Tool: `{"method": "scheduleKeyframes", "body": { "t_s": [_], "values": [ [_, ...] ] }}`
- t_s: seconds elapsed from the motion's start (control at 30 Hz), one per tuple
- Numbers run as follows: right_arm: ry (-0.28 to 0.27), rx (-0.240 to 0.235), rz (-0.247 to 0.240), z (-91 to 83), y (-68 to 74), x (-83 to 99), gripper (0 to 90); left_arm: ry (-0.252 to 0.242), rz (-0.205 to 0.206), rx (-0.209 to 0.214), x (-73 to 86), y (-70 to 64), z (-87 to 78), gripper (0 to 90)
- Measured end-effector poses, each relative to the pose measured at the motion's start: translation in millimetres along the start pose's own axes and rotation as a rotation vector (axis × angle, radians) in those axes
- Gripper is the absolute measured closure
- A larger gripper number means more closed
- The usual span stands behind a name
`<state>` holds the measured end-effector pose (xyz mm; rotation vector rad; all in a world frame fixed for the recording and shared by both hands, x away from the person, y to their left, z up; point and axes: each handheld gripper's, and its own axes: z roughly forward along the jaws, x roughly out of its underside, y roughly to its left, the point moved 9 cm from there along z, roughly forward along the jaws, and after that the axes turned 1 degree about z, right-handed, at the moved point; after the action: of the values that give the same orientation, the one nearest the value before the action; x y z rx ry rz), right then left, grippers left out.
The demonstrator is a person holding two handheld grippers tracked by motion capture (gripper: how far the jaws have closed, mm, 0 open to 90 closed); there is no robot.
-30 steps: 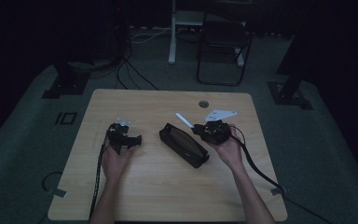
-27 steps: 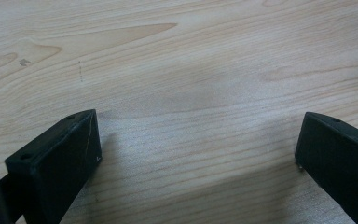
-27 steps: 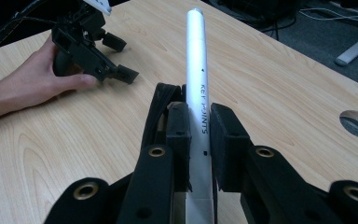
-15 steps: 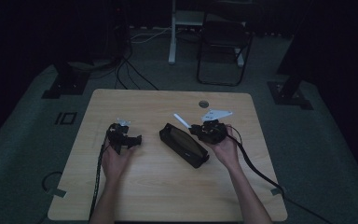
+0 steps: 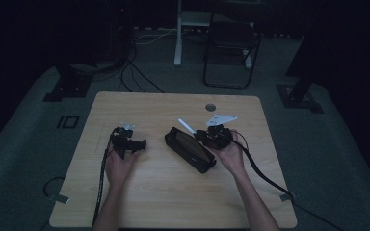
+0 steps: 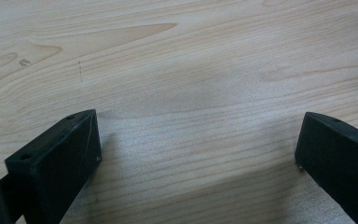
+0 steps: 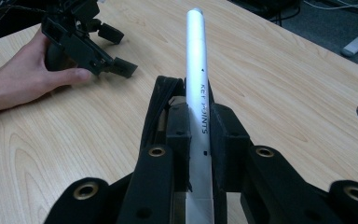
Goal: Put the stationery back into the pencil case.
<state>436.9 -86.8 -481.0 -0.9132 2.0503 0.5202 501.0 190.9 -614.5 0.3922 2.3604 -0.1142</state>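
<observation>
- Pen [image 7: 198, 84] is sitting pinched in my right gripper [image 7: 200, 135], hovering over the black pouch [image 5: 190, 149].
- Left gripper [image 6: 198, 154] is resting spread on the tabletop [image 5: 173, 192].
- Pen is risking slipping sideways, given the narrow pinch.

Bare tabletop [image 5: 139, 192] lies open around both hands. The black pouch [image 5: 191, 150] blocks the centre, apparently touching the right gripper [image 5: 203, 135].
</observation>
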Motion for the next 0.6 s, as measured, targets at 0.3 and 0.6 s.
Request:
{"method": "scheduleKeyframes", "body": {
  "t_s": [0.3, 0.6],
  "values": [
    [0.015, 0.007, 0.007, 7.2, 0.1, 3.4, 79.0, 0.0, 0.001, -0.001, 0.0, 0.1, 0.0, 0.5],
    [0.032, 0.006, 0.014, 14.0, 0.5, 7.2, 79.0, -0.001, 0.001, -0.001, 0.0, 0.1, 0.1, 0.5]
  ]
}}
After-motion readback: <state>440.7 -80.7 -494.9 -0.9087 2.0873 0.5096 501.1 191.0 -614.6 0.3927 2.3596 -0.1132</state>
